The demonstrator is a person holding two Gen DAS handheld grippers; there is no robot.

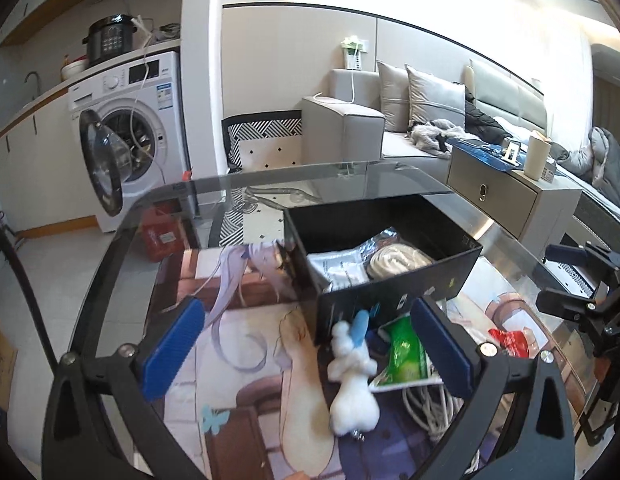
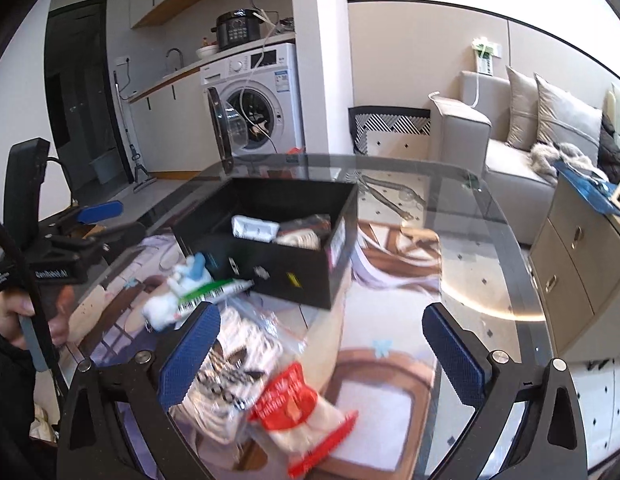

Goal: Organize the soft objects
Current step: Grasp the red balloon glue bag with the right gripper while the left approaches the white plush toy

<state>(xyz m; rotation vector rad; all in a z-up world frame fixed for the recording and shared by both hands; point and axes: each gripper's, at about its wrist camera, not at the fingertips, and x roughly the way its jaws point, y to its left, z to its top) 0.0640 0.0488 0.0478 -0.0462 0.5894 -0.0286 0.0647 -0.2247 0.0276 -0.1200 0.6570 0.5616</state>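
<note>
Both the left gripper [image 1: 305, 350] and right gripper [image 2: 322, 350] spread wide and empty over the glass surface [image 1: 390, 180]; the white plush toy [image 1: 352, 384] beside the black box [image 1: 390, 296] wants a mid-body pinch, while only the right view shows the red-labelled bag [image 2: 297, 412] plainly.

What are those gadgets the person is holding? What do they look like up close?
Each is a black plastic handheld gripper, left gripper and right gripper, ending in two fingers faced with ribbed blue pads. Silver screws join the fingers to black struts. Seen from the right wrist camera, the left one carries white lettering on its body, and the hand on its grey handle comes out of a dark sleeve.
</note>
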